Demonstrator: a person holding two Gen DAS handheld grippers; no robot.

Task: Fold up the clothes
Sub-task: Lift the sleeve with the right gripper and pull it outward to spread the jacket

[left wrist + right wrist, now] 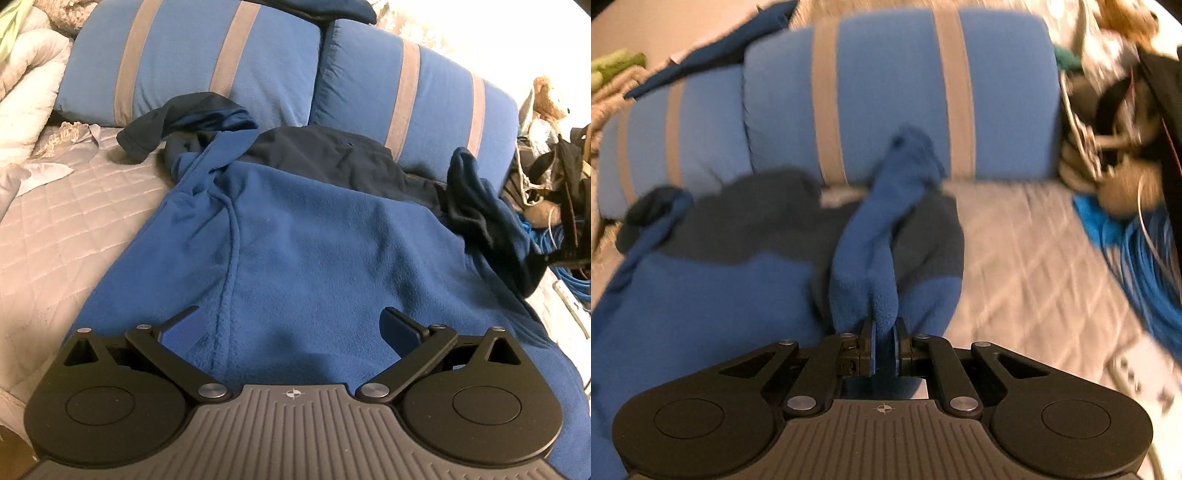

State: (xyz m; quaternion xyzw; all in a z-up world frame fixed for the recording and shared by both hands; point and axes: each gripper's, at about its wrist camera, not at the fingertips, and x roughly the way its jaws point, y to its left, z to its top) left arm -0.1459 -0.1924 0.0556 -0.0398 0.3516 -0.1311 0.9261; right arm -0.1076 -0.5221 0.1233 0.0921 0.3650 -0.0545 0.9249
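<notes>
This is a bedroom in a home. There is a bed (74, 206) with a soft grey quilted cover, two big blue pillows (192, 62) with grey stripes, a teddy bear (550, 98), and a messy pile of things (1126, 122) beside the bed.

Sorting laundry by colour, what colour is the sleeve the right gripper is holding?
Medium blue fleece sleeve; clearest in the right wrist view.

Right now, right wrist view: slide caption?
Right tool shut on blue fleece sleeve, lifting it over the jacket on the bed.
</notes>
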